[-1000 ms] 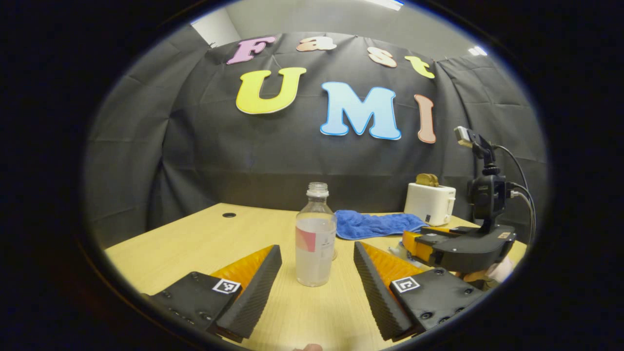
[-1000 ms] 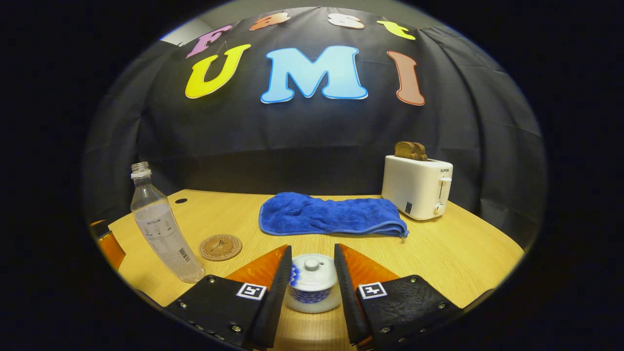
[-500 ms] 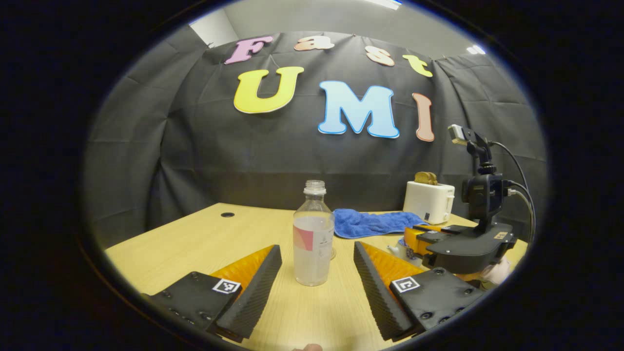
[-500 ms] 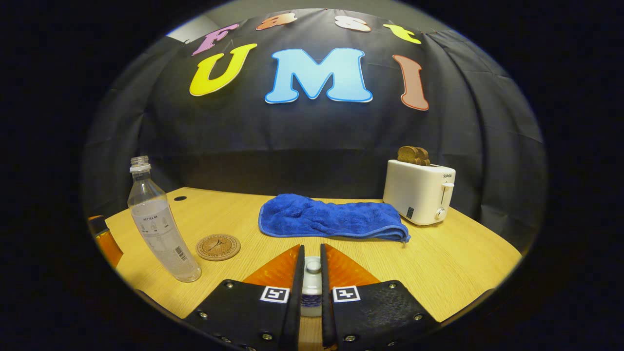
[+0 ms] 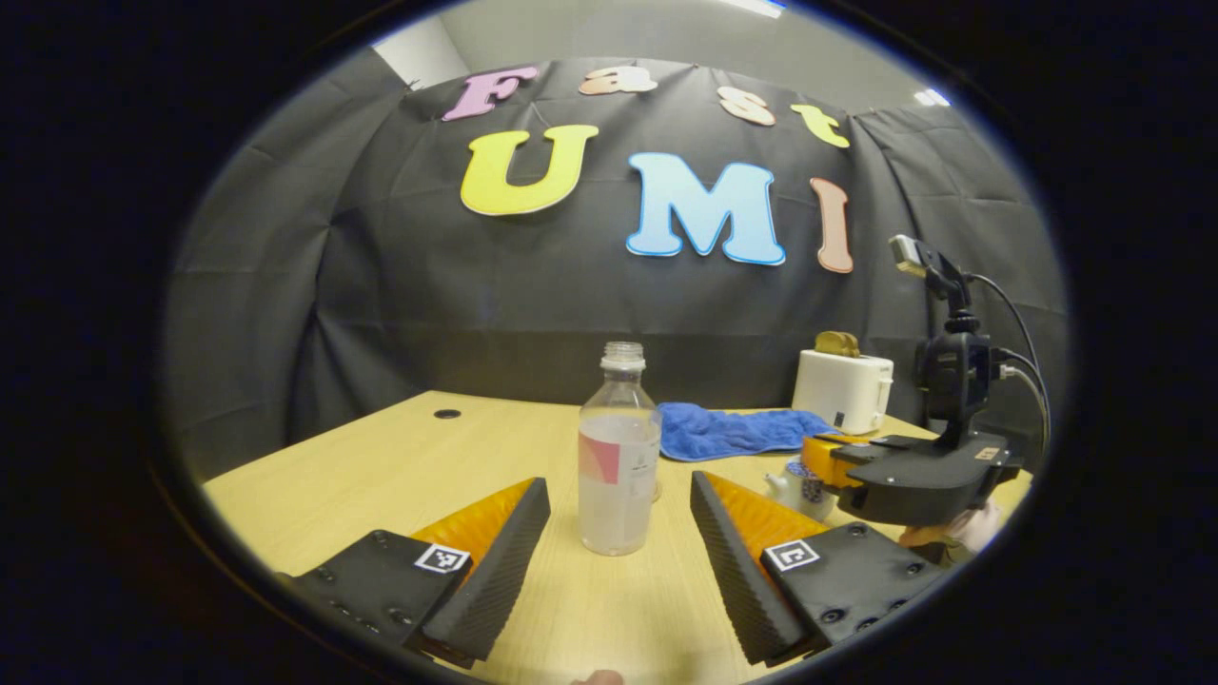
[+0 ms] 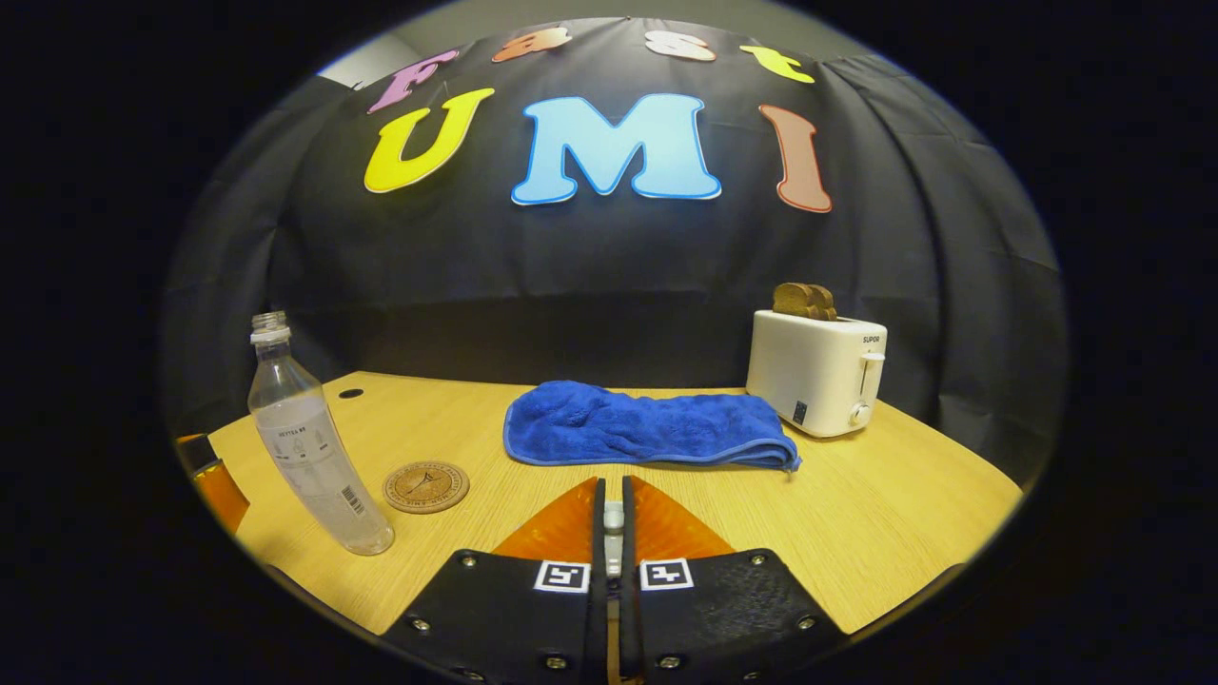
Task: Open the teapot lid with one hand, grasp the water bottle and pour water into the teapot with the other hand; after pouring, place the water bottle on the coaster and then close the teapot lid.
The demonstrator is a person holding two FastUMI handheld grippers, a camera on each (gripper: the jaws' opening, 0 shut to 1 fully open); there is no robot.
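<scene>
Left gripper (image 5: 618,533): jaws wide open, low over the tabletop (image 5: 381,476), one finger to either side of the water bottle and clear of it.
Water bottle (image 5: 618,457): upright on the tabletop, uncapped, partly filled, standing just ahead of the open fingers and touched by neither. In the right gripper view the bottle (image 6: 309,447) stands at the far left, beside the coaster.
Right gripper (image 6: 612,518): jaws drawn nearly together, a narrow gap between them in which a small white piece shows; this appears to be the lid (image 6: 613,518) of the teapot, pinched by its knob. Contact of both fingers cannot be confirmed beyond doubt. In the left gripper view the same gripper (image 5: 913,471) hangs to the right with a hand (image 5: 961,528) beneath it.
Teapot (image 5: 795,485): white with blue pattern, on the tabletop directly below the front of the right gripper, seen in the left gripper view; whether the lid sits on it or is lifted cannot be told.
Coaster (image 6: 426,486): round, brown, flat on the tabletop, bare, just right of the bottle base.
Towel (image 6: 647,428): blue, folded, lying farther back at the middle.
Toaster (image 6: 816,371): white, at the rear right, with bread (image 6: 804,300) standing in its slots.
</scene>
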